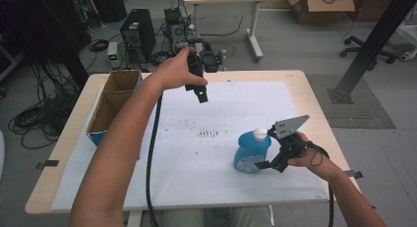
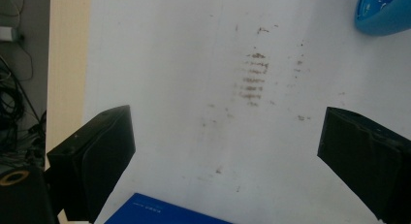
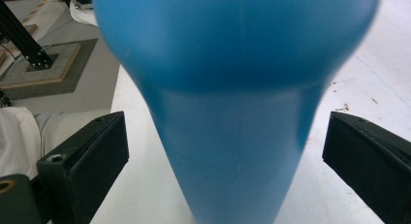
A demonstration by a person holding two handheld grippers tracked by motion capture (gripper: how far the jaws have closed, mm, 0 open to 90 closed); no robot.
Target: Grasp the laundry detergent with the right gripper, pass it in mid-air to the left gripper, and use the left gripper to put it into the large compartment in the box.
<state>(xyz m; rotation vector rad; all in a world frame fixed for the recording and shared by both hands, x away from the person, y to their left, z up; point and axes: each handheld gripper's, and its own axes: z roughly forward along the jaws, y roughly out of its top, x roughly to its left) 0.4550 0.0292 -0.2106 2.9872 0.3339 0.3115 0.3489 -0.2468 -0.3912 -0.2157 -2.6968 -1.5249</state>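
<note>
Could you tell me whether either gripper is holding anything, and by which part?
Nothing is held: the right gripper stands open around the blue plastic bottle, the left gripper open and empty.

Wooden table (image 1: 300,84): stained white sheet (image 1: 236,109) across top, open cardboard box (image 1: 114,103) left edge, blue bottle (image 1: 251,152) right

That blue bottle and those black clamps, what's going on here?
A person at a table holds a two-jaw gripper in each hand. The right gripper is open around the blue bottle, which stands upright on the white sheet; its jaws sit either side, not yet closed. The left gripper hangs open in the air above the sheet, near a cardboard box.
</note>
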